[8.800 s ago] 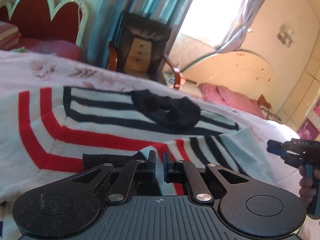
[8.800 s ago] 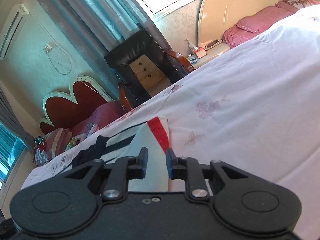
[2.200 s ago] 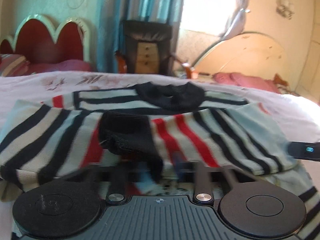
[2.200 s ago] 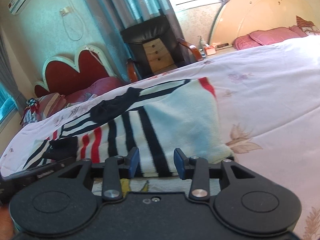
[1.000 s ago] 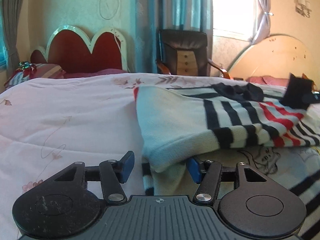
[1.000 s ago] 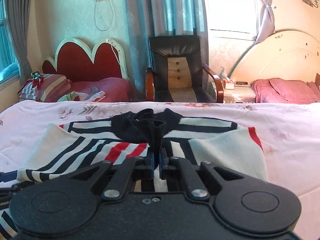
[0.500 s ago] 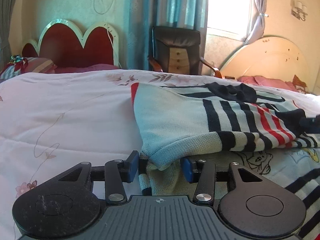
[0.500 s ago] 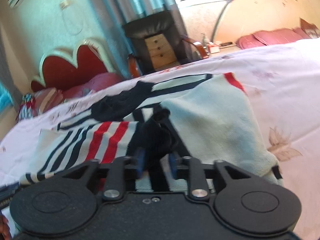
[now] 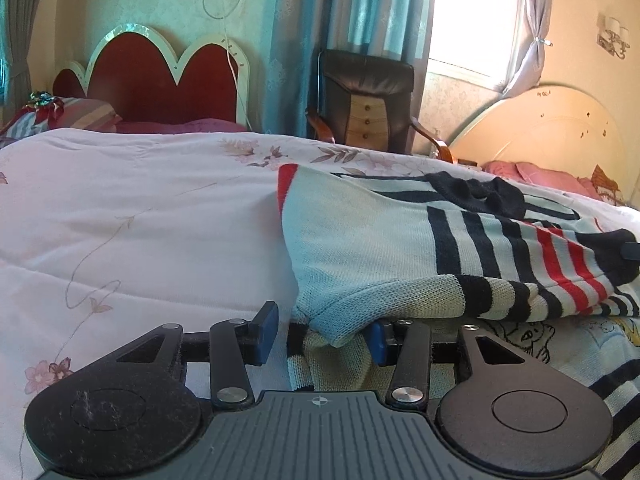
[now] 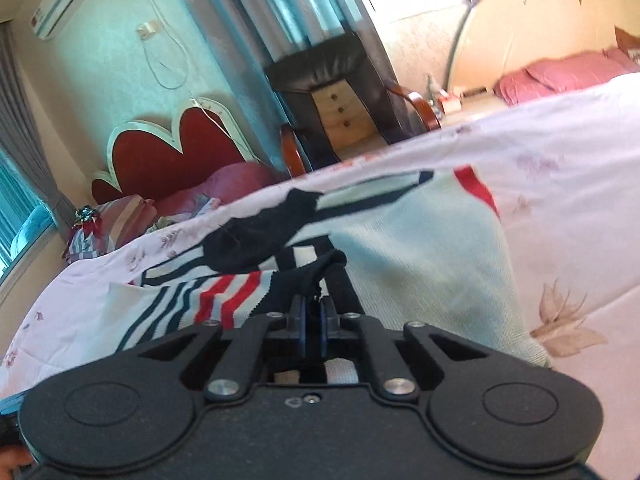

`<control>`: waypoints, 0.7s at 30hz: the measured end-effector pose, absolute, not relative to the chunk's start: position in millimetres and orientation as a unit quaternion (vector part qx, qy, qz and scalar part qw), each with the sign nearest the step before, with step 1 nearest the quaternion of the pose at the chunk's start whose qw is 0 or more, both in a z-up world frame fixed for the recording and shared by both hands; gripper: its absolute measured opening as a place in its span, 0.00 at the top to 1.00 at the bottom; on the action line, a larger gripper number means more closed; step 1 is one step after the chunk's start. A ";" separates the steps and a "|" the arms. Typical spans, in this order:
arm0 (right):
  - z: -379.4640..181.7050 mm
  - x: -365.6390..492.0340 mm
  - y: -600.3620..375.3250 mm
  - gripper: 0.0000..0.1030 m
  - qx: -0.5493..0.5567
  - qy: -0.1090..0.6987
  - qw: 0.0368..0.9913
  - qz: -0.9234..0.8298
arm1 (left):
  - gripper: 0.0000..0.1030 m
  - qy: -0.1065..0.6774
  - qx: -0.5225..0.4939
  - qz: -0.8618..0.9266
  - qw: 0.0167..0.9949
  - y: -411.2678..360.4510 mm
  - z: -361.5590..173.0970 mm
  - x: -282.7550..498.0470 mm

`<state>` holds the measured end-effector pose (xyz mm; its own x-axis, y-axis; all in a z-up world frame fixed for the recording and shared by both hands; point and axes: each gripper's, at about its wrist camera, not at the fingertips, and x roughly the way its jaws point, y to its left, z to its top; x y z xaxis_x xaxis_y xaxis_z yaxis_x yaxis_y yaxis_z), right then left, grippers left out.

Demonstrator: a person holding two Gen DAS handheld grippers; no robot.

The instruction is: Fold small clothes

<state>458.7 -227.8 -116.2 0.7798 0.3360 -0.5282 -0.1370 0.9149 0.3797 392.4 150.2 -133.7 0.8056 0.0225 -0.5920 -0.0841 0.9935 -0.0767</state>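
Bed (image 9: 120,208): pale pink quilt, floral print, soft and lightly creased. Behind the bed: red scalloped headboard (image 9: 160,76), black leather armchair (image 9: 366,92), teal curtains (image 9: 352,4). Striped sweater (image 9: 360,240): knit, pale blue-white with black and red bands, lying on the bed with one sleeve folded across its body. Left claw (image 9: 320,330): spread, fingers either side of the sweater's lower corner. Right claw (image 10: 313,320): pressed together, pinching the black cuff (image 10: 308,276).

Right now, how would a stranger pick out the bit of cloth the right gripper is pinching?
Start at the striped sweater spread on the bed. Where its red stripes end, the right gripper is clamped on a black cuff, the only solid black patch besides the collar.
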 end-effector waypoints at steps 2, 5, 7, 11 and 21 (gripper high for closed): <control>-112.2 451.3 -226.5 0.93 0.149 0.312 0.930 0.124 | 0.55 0.326 -0.037 0.029 0.944 148.2 -137.3 395.1; -127.3 455.8 -224.3 0.93 0.124 0.341 0.926 0.103 | 0.55 0.336 -0.023 0.024 0.941 146.5 -139.1 396.5; -138.9 461.4 -225.6 0.92 0.123 0.355 0.922 0.095 | 0.55 0.341 -0.012 0.007 0.940 147.2 -133.9 390.6; -123.5 450.3 -230.8 0.85 0.117 0.319 0.937 0.075 | 0.55 0.292 -0.034 -0.026 0.956 155.8 -105.4 355.0; -138.7 465.7 -191.1 0.94 0.013 0.349 0.931 0.108 | 0.55 0.326 -0.013 -0.073 0.942 116.3 -134.5 400.8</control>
